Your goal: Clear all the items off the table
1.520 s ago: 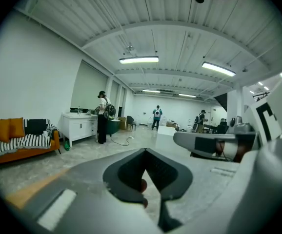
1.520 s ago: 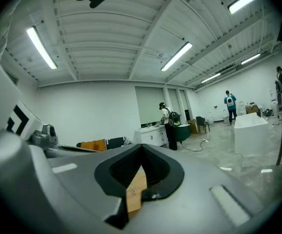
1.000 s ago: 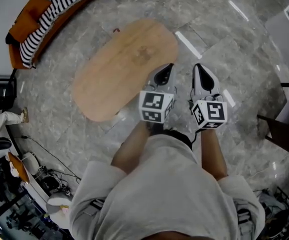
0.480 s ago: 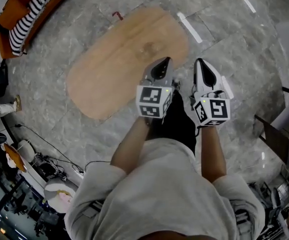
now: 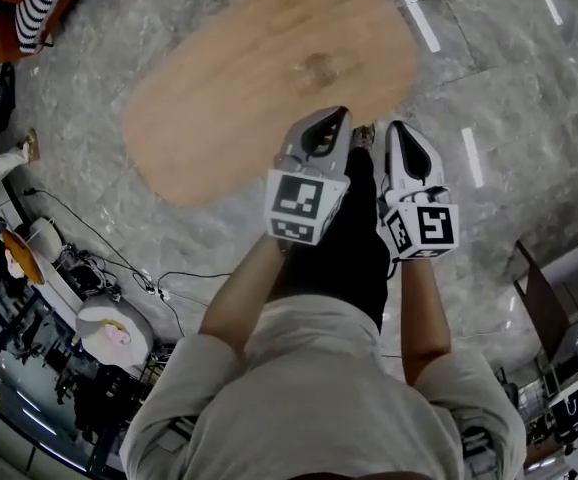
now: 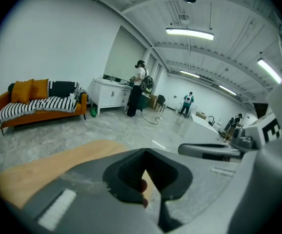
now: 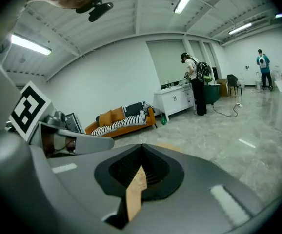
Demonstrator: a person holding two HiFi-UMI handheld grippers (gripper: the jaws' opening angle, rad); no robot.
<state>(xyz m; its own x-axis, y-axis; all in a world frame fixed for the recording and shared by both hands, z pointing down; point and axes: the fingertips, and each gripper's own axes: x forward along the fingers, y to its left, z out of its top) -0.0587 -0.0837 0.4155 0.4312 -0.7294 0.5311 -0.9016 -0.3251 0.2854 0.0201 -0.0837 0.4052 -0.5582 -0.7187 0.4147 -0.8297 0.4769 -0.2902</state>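
**Table bare, both tongs empty**

At the far left we see the orange sofa [image 5: 24,3], well apart from the work. Next comes the oval wooden table [image 5: 239,98], and we find nothing lying on its top. At its near right end hang the left gripper [image 5: 335,118] and, just beside it, the right gripper [image 5: 399,133], each with jaws pressed together on nothing. We judge the clearing done. The next move, if any, calls for checking the table's far edge, which the head view cuts off.

Table [image 5: 259,78] is set ahead, slightly left. Sofa [image 5: 29,3] is placed beyond it, far left. Left gripper [image 5: 331,120] and right gripper [image 5: 402,130] are held side by side at the table's near edge.
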